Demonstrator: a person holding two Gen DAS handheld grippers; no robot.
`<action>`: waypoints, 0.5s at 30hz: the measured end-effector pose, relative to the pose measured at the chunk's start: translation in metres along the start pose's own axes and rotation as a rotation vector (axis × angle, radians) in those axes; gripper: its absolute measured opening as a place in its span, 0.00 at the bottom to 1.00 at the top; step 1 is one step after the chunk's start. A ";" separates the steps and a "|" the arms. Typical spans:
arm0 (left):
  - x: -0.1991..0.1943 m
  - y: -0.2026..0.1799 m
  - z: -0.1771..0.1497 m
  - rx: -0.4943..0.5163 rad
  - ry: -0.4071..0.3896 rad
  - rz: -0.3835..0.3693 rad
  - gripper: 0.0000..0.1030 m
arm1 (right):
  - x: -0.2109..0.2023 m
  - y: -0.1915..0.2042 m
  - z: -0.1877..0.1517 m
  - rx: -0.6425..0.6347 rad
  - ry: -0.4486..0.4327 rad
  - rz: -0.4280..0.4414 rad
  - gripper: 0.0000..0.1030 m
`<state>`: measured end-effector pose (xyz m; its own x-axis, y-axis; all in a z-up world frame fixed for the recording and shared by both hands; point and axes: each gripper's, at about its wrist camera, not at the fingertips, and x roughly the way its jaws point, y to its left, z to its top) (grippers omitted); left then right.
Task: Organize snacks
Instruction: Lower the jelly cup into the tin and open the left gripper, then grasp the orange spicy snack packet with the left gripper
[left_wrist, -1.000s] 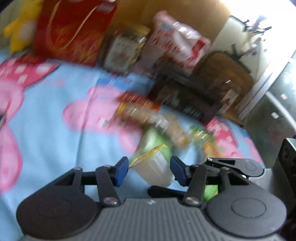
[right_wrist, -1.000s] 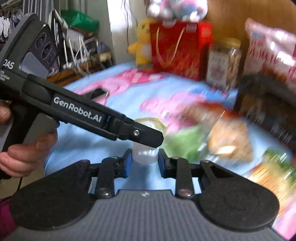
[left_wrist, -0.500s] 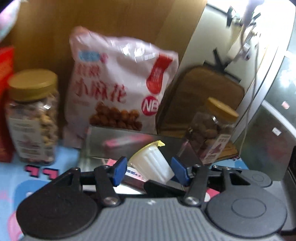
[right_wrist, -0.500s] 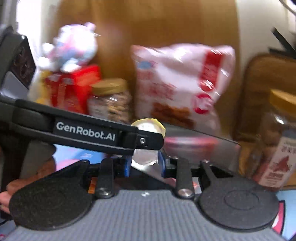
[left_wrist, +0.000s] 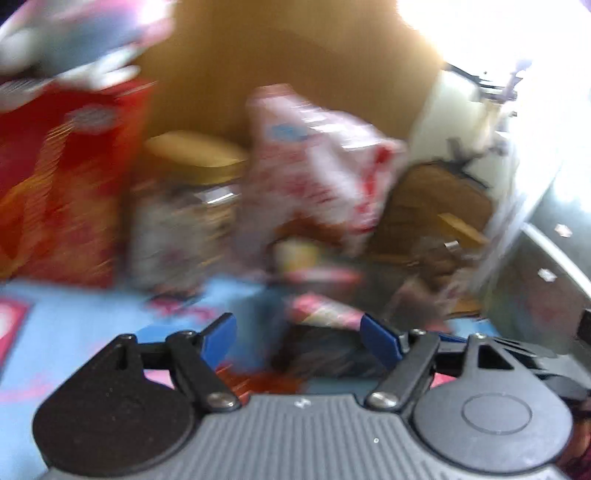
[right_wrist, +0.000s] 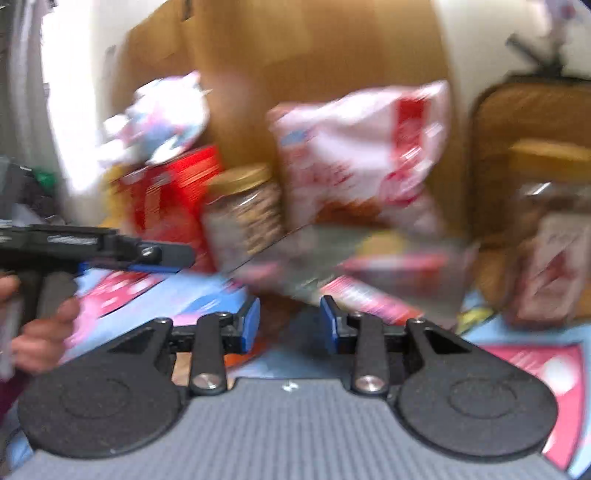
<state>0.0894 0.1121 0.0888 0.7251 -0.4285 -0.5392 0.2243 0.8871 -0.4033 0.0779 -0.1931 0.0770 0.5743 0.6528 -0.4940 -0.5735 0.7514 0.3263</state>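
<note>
Blurred: pale jelly cup (left_wrist: 297, 254) yellow-lidded, lying in shiny box (right_wrist: 354, 258).

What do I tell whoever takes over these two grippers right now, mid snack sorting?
Left gripper: jaws have just been opening, nothing between them.
Right gripper: the same, jaws apart and empty.
Shiny box stands in front of the snack bag, beside the gold-lid jar; a pale cup seems to lie in it, too blurred to be sure.
Left to do: an orange packet on the blue sheet, probably next.
</note>
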 end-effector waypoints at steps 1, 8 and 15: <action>-0.004 0.015 -0.006 -0.029 0.019 0.020 0.73 | 0.010 0.003 -0.001 0.027 0.056 0.038 0.38; 0.006 0.065 -0.032 -0.224 0.135 -0.019 0.73 | 0.076 -0.003 0.001 0.280 0.228 0.064 0.38; 0.046 0.070 -0.028 -0.318 0.190 -0.145 0.72 | 0.101 -0.024 -0.009 0.459 0.265 0.073 0.38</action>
<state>0.1201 0.1496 0.0157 0.5608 -0.5956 -0.5752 0.0806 0.7306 -0.6780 0.1447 -0.1455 0.0123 0.3412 0.7031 -0.6238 -0.2582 0.7082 0.6571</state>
